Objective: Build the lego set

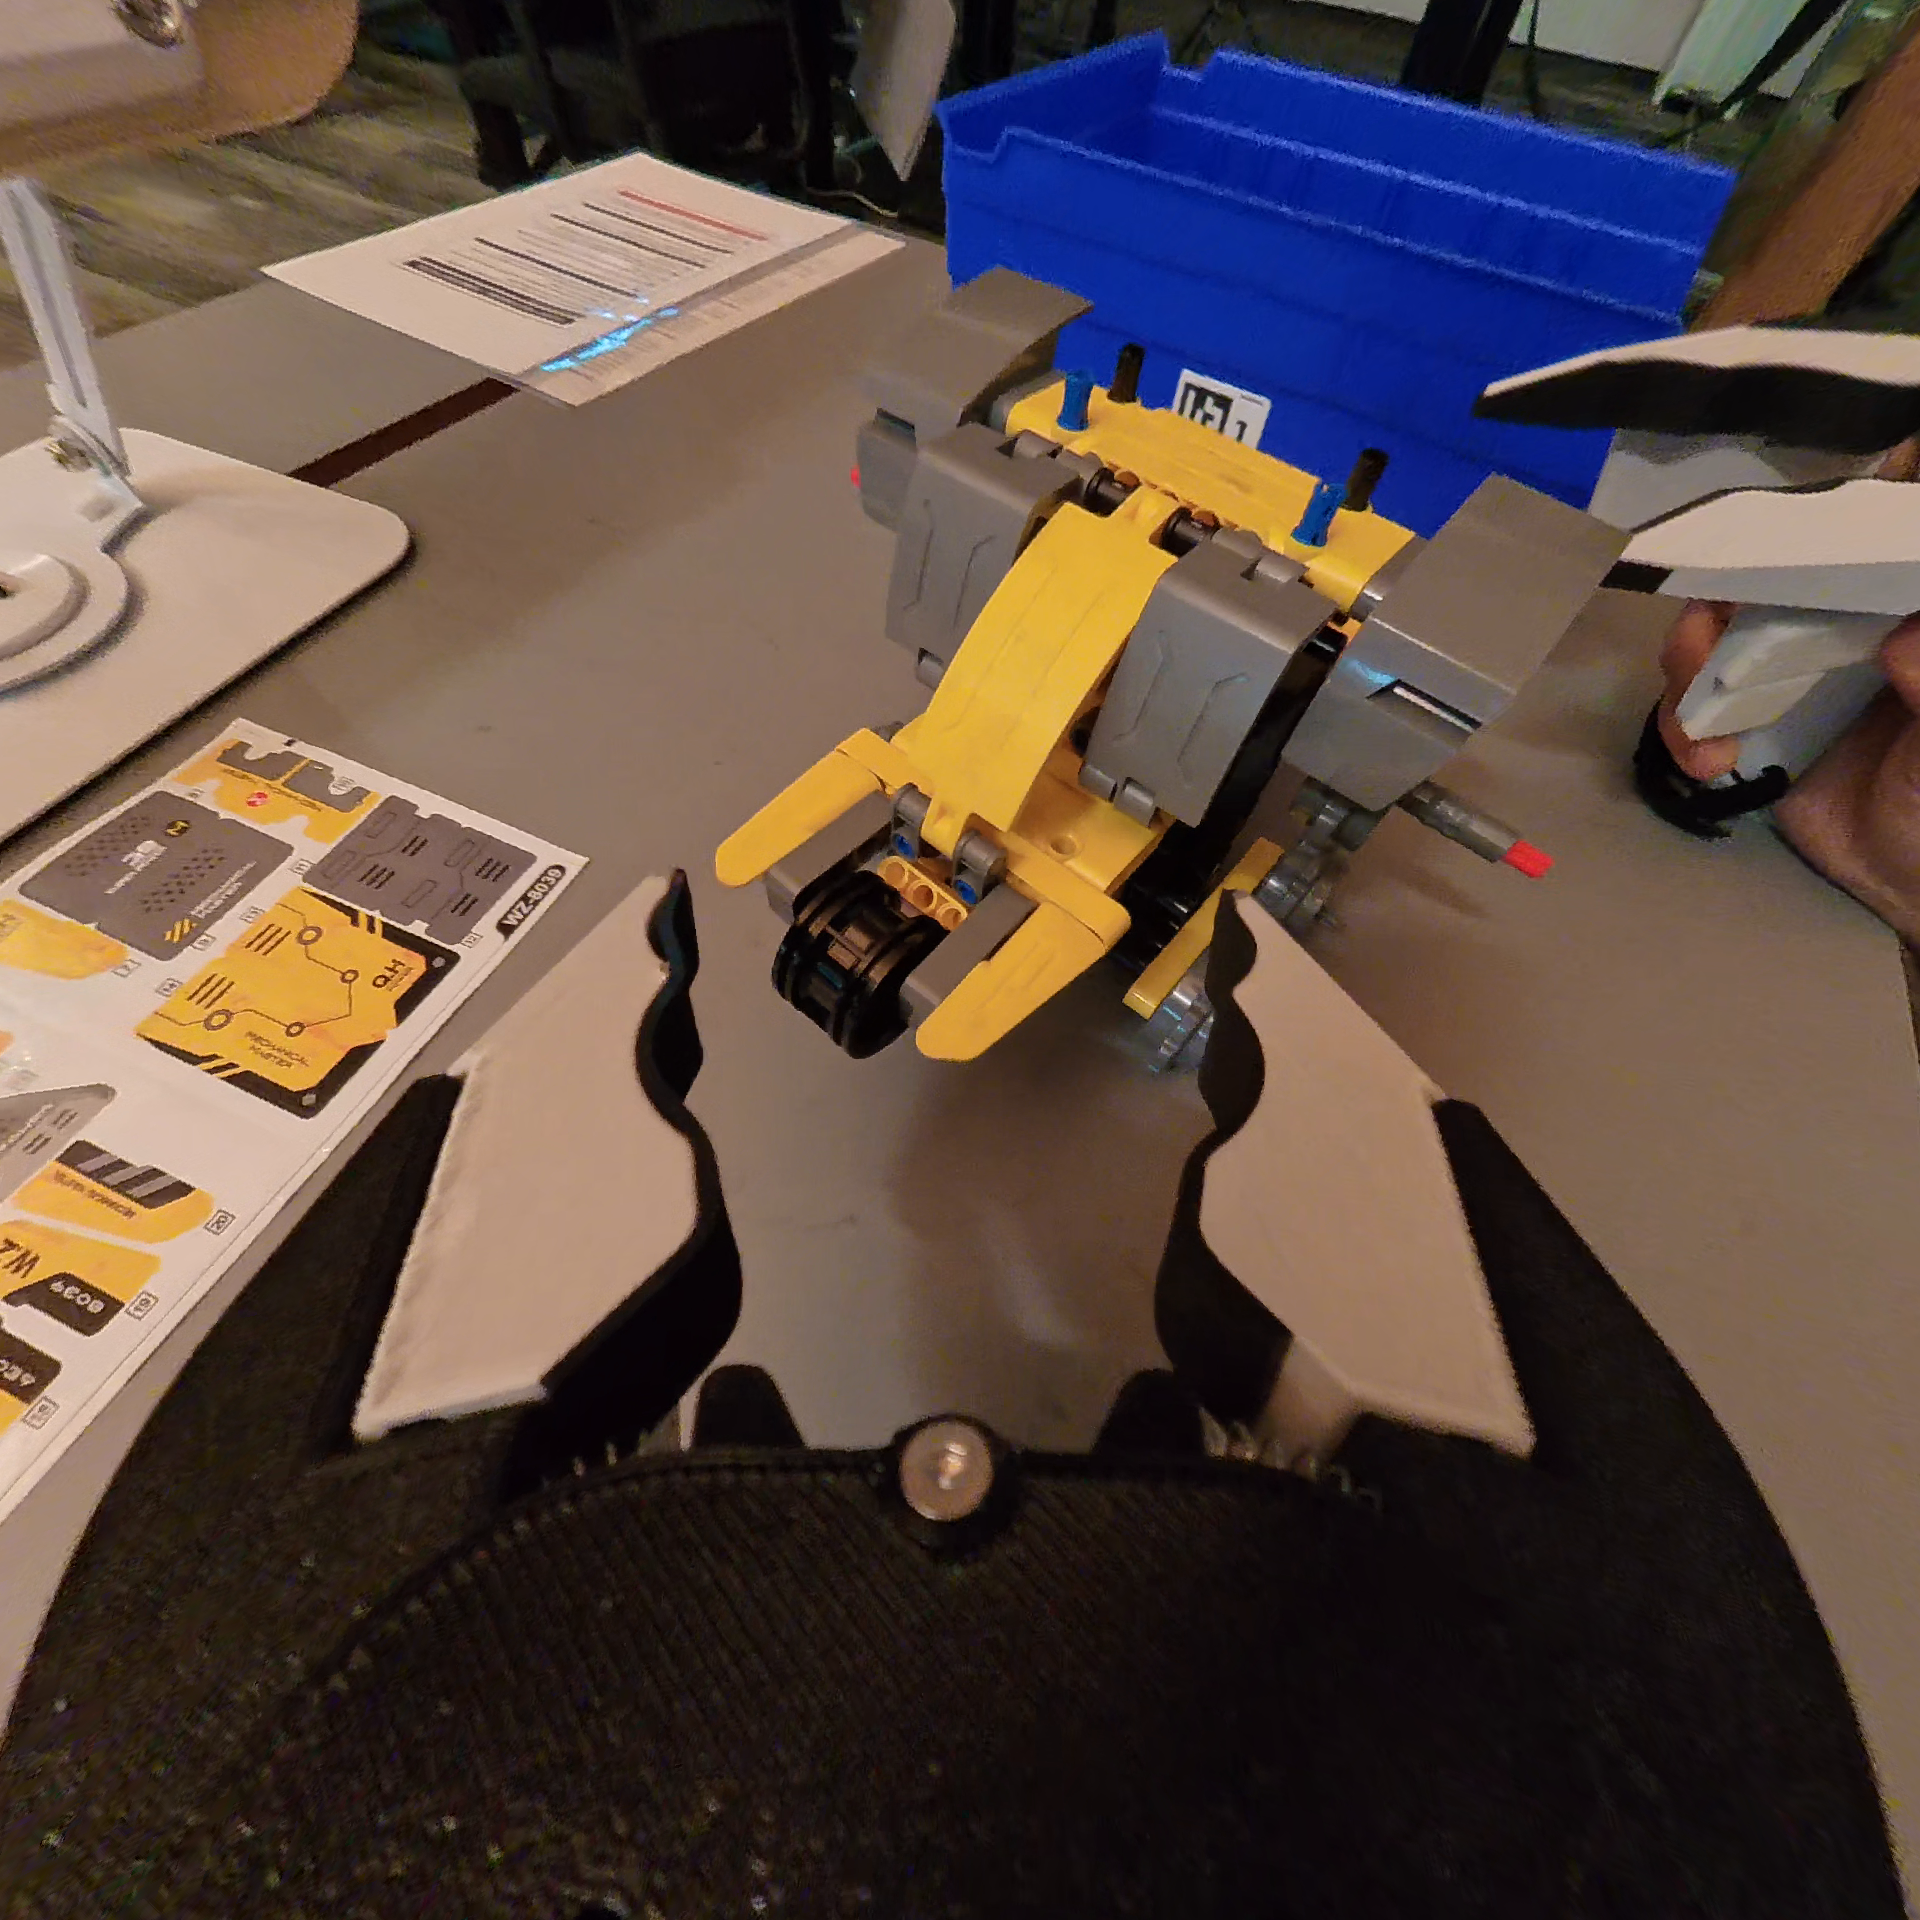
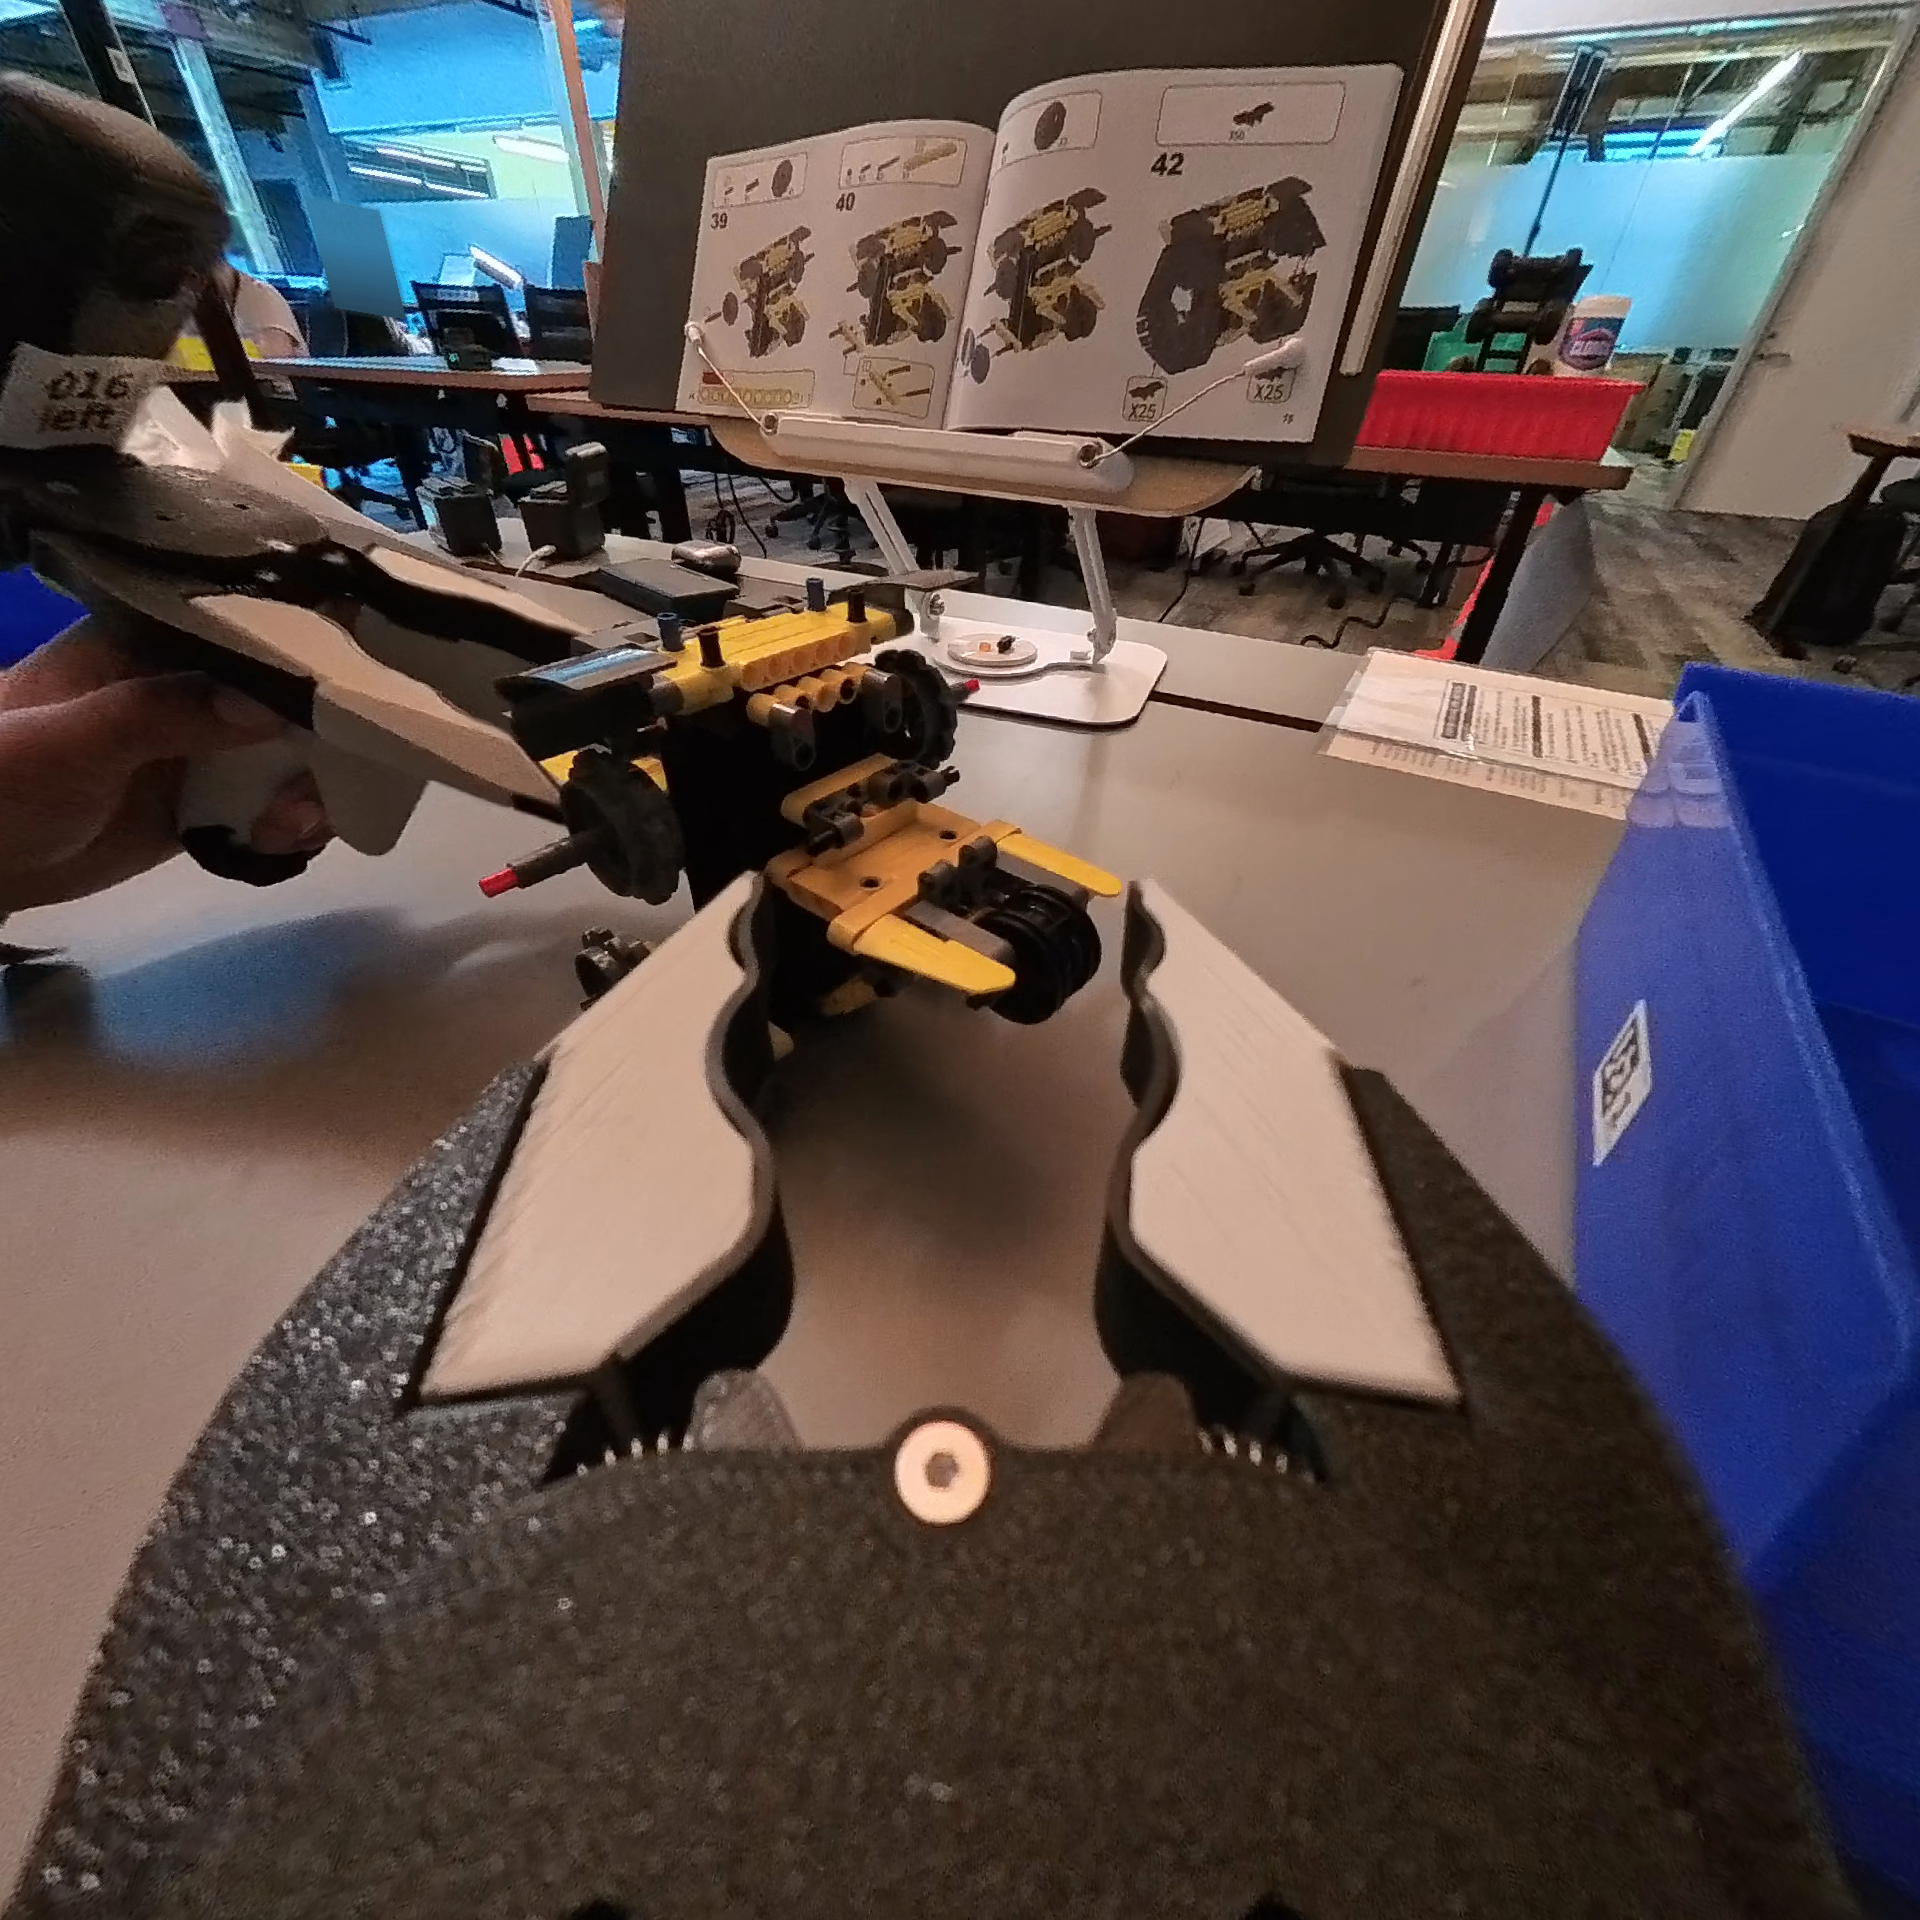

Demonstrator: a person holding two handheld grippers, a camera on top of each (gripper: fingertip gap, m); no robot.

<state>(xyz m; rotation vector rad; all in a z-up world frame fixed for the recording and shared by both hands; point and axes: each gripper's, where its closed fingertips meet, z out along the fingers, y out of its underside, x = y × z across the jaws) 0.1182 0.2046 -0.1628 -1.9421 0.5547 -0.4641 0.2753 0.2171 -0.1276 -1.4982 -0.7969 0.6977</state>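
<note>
A yellow, grey and black brick-built vehicle model (image 1: pixel 1091 665) stands tilted on the grey table (image 1: pixel 623 623), its black front wheel (image 1: pixel 852 966) raised towards me. My left gripper (image 1: pixel 956 904) is open, with its fingertips on either side of that front wheel and its right tip by a grey gear. From the right wrist view, the left gripper (image 2: pixel 571 717) reaches the model (image 2: pixel 831 727) from the left, jaws apart around a side panel. My right gripper (image 2: pixel 940 894) is open just short of the model's underside. In the left wrist view, the right gripper (image 1: pixel 1553 478) is beside the model's grey wing panel.
A blue bin (image 1: pixel 1351 208) stands behind the model and also shows at the right of the right wrist view (image 2: pixel 1766 1039). A sticker sheet (image 1: pixel 260 987) and a white stand base (image 1: pixel 156 582) lie left. An open instruction booklet (image 2: pixel 1039 260) sits on the stand. A laminated sheet (image 1: pixel 582 260) lies beyond.
</note>
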